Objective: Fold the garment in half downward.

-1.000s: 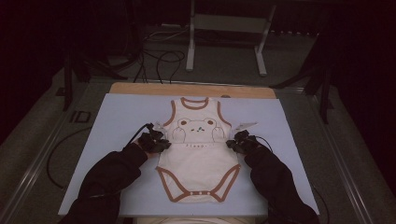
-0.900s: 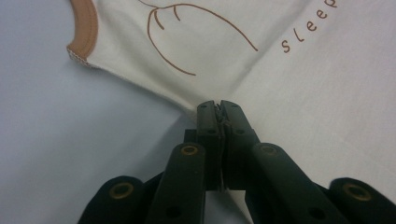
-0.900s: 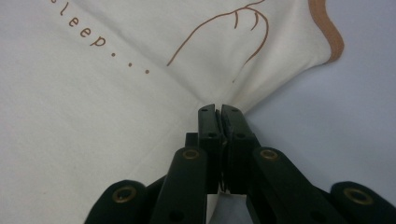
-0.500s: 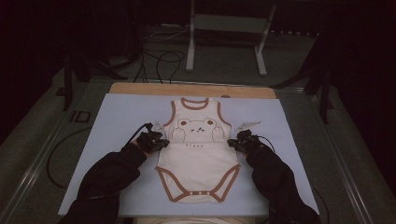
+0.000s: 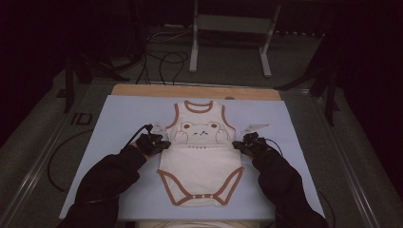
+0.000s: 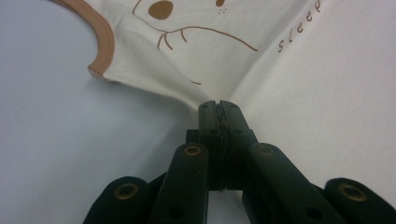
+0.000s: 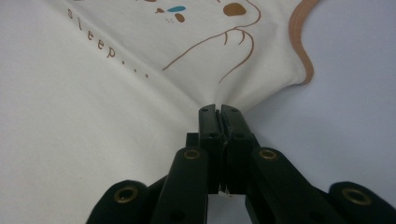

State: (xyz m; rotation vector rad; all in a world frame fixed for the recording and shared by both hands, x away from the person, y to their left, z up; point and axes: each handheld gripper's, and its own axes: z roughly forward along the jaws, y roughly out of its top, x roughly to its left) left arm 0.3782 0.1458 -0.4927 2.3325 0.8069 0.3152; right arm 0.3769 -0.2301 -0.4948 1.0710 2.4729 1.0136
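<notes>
Where the pale blue mat (image 5: 119,123) covers a wooden table (image 5: 142,89) in a dark room with floor cables (image 5: 161,59), the cream bodysuit (image 5: 199,166) lies flat at its middle. The left gripper (image 5: 161,144) is clamped on its left side seam and the right gripper (image 5: 237,144) on its right.

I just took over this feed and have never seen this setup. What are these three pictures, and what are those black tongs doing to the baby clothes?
No robot arm here: a person in dark sleeves holds a hand tool with two black jaws in each hand. The high view looks down on the table from the person's side. The other two pictures come from small cameras riding on each tool, looking along its jaws.

On the light blue mat lies a cream baby bodysuit with brown trim and a bear print, spread flat, neck away from the person.

The left gripper is shut on the bodysuit's side edge just below the armhole; the right gripper is shut on the opposite side. In each gripper view the cloth puckers toward the closed jaw tips.
</notes>
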